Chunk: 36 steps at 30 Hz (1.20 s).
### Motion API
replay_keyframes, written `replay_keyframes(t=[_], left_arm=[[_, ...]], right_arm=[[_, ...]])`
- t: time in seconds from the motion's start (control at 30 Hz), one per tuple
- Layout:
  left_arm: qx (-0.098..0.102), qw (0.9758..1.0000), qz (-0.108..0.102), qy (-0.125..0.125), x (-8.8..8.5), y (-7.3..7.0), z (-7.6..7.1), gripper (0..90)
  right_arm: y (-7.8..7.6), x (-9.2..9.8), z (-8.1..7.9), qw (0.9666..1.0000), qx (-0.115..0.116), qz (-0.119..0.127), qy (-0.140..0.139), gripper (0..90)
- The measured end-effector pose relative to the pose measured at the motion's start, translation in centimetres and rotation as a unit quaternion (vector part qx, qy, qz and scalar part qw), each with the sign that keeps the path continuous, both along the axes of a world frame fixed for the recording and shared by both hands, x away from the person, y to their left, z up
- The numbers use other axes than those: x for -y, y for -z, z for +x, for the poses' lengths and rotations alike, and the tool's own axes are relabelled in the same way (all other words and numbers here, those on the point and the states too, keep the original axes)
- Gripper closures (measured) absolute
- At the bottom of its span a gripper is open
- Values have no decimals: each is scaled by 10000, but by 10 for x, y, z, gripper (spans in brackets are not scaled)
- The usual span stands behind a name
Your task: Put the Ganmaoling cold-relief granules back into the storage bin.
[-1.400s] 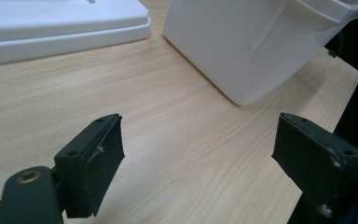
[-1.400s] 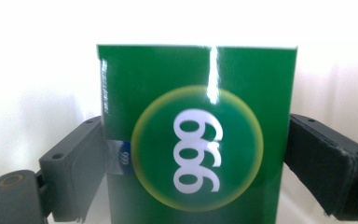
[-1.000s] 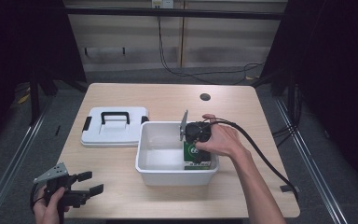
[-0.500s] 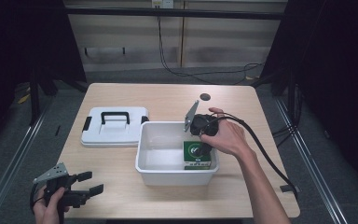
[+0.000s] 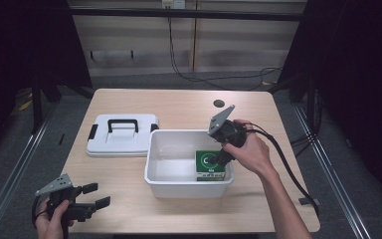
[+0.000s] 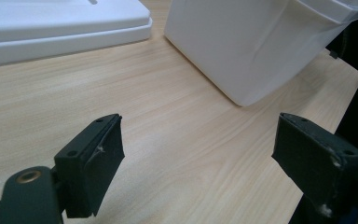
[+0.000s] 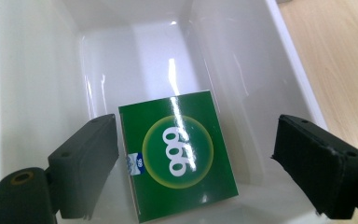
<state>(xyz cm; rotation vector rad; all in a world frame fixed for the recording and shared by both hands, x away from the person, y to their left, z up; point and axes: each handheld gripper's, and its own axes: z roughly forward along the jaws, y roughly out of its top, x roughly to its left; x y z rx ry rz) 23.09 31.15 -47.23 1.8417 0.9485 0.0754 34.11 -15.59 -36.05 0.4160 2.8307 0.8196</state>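
High view: the right gripper (image 5: 222,158) hangs over the right end of a white plastic bin (image 5: 173,186), jaws spread wide and holding nothing, above a green box (image 5: 209,166) that lies on the bin's floor against the near right corner. The right gripper view shows the box (image 7: 179,153) flat and glossy, a white "999" in a yellow-green ring on its lid, with smooth, shiny walls (image 7: 242,70) close on its right and far sides and bare floor open to its left. The bin sits mid-table with its rim unobstructed; its flat white lid (image 5: 122,135), rectangular with a black handle, lies just beside it to the left. The left gripper (image 5: 92,195) rests low at the table's near left corner, jaws also wide apart and empty, with bare pale wood-grain tabletop (image 6: 168,116) between it and the bin's tapered outer wall (image 6: 247,51). A dark round hole (image 5: 219,103) marks the table's far right side.
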Motion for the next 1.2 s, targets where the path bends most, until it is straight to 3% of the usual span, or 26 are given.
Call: replay_keyframes(t=[0.13,0.23,0.4,0.67,0.77,0.9,1.1,1.2], left_arm=[[21,10000,-3,21,0,0,0,158],[5,10000,-4,1,0,0,0,158],[8,10000,12,8,0,0,0,158],[-39,10000,-5,14,0,1,1,158],[-52,10000,-22,-31,0,2,2,158],[-45,10000,8,-13,0,2,2,158],[-65,10000,5,-2,1,2,2,158],[-56,10000,-6,-15,0,2,2,158]], right_arm=[[-3,12,-5,9995,31,265,159,135],[-7,27,-13,9971,206,644,358,135],[-6,42,-23,9944,324,832,559,135],[-10,64,-37,9867,550,1139,1025,130],[-11,78,-47,9804,656,1381,1242,130],[-8,91,-57,9764,704,1479,1409,130],[-2,111,-72,9667,763,1735,1720,130],[4,120,-78,9624,813,1745,1917,130]])
